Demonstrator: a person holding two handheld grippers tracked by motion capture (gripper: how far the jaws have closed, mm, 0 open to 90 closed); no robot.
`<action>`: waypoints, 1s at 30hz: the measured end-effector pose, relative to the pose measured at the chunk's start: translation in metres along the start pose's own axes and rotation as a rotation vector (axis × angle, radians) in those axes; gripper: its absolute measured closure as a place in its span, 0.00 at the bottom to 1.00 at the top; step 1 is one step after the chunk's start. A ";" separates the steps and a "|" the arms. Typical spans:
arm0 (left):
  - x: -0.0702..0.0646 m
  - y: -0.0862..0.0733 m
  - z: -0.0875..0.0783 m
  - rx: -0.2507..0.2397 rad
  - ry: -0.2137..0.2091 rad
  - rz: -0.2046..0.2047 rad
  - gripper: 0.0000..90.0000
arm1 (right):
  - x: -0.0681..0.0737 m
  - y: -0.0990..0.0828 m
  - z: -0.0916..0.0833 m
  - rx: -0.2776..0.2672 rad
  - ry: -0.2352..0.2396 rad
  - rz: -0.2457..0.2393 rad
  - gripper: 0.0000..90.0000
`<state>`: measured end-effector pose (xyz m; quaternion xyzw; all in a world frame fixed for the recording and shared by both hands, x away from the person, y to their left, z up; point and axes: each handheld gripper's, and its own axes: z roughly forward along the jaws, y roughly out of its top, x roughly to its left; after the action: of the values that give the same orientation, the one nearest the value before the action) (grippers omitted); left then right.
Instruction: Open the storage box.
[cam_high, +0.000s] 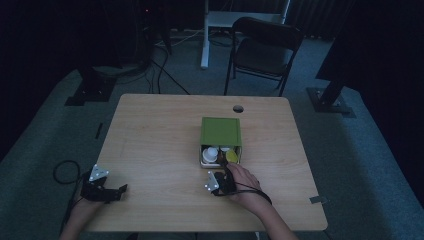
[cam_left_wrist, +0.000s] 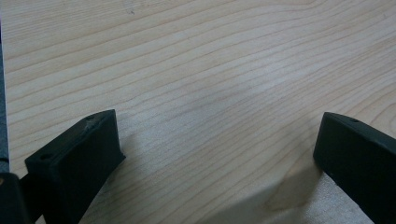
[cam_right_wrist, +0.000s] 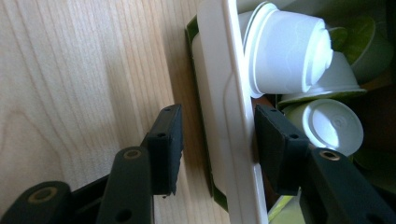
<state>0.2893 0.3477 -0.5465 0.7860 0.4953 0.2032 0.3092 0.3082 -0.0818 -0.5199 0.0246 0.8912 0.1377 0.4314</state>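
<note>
You have a light wooden table (cam_high: 150, 150) with a round cable hole (cam_high: 238, 108) near its far edge. On it sits a green box (cam_high: 220, 131), right of centre, its white tray (cam_right_wrist: 236, 116) pulled out toward you, holding white and green capsules.

left gripper (cam_high: 122, 190) low at near-left, jaws wide apart; right gripper (cam_right_wrist: 217, 149) jaws half-closed, one pad not touching.

left tongs (cam_left_wrist: 217, 154) | jaws wide apart (nothing between) | low over bare wooden table (cam_left_wrist: 210, 70)
</note>
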 end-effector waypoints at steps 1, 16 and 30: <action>0.000 0.000 0.000 0.000 0.000 0.000 0.01 | 0.000 0.000 0.001 0.002 -0.003 -0.007 0.60; 0.000 0.000 0.000 0.000 0.000 0.000 0.01 | -0.004 0.005 0.003 0.034 -0.026 -0.063 0.79; 0.000 0.000 0.000 0.000 0.000 0.000 0.01 | -0.002 0.006 0.000 0.042 -0.036 -0.090 0.80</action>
<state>0.2892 0.3477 -0.5465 0.7859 0.4954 0.2033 0.3093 0.3090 -0.0760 -0.5171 -0.0039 0.8862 0.0989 0.4525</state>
